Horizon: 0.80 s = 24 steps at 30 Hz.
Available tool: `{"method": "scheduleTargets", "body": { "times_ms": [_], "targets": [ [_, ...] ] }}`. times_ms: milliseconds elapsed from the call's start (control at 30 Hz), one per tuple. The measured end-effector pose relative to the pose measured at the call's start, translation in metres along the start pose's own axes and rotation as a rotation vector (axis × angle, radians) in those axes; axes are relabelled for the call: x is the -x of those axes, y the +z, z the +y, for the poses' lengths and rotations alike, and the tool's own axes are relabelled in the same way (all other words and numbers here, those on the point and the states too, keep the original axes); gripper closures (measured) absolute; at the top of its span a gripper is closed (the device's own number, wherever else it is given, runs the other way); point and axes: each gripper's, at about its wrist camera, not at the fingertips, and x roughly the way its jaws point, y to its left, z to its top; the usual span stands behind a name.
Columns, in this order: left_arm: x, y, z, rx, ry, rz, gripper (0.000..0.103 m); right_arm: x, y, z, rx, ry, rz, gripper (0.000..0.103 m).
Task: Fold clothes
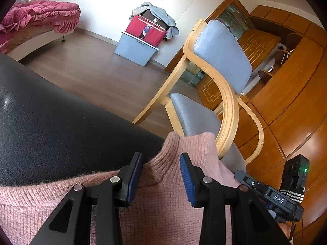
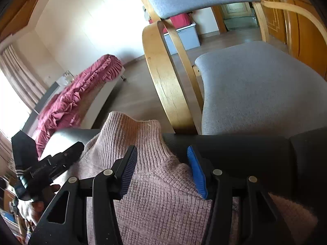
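Observation:
A pink knitted sweater [image 1: 159,202] lies on a black leather-like surface [image 1: 51,126], its ribbed turtleneck collar [image 1: 184,145] reaching the far edge. My left gripper [image 1: 161,155] hovers over the base of the collar, jaws apart, blue pads [image 1: 188,180] not pressing the knit. In the right wrist view the same sweater [image 2: 163,200] and collar [image 2: 130,130] lie under my right gripper [image 2: 161,148], also open, with the knit showing between its pads [image 2: 197,173]. Each gripper appears at the edge of the other's view: the right one [image 1: 271,194], the left one [image 2: 51,167].
A wooden armchair with grey cushions [image 1: 220,57] stands just beyond the surface's far edge [image 2: 255,94]. Farther off are a bed with a red cover [image 1: 40,18], a grey box with a red bag and clothes [image 1: 141,47], and wooden cabinets [image 1: 290,94].

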Motion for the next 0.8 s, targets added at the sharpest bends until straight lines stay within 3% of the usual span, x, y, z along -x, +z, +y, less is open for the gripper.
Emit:
{"method": "scheduleTargets", "body": {
  "times_ms": [133,233,367,467,567,667,800],
  "targets": [
    [-0.001,0.000,0.003,0.017,0.006,-0.004,0.066,-0.002,-0.001,0.002,0.021,-0.028,0.007,0.048],
    [-0.005,0.001,-0.008,-0.039,0.061,0.019,0.065,-0.005,0.001,0.013,0.089,-0.071,0.042,0.048],
    [-0.020,0.007,-0.038,-0.296,0.219,0.093,0.065,-0.021,0.009,0.029,0.228,-0.090,0.105,0.048],
    [-0.035,0.011,-0.053,-0.451,0.318,0.121,0.064,-0.033,0.015,0.029,0.239,-0.071,0.120,0.048],
    [-0.050,0.016,-0.060,-0.514,0.326,0.139,0.063,-0.043,0.020,0.027,0.238,-0.046,0.137,0.048],
    [-0.061,0.025,-0.053,-0.477,0.287,0.168,0.054,-0.050,0.026,0.022,0.218,-0.018,0.155,0.048],
    [-0.067,0.029,-0.042,-0.419,0.178,0.187,0.032,-0.054,0.028,0.011,0.154,0.024,0.149,0.049]
  ]
}}
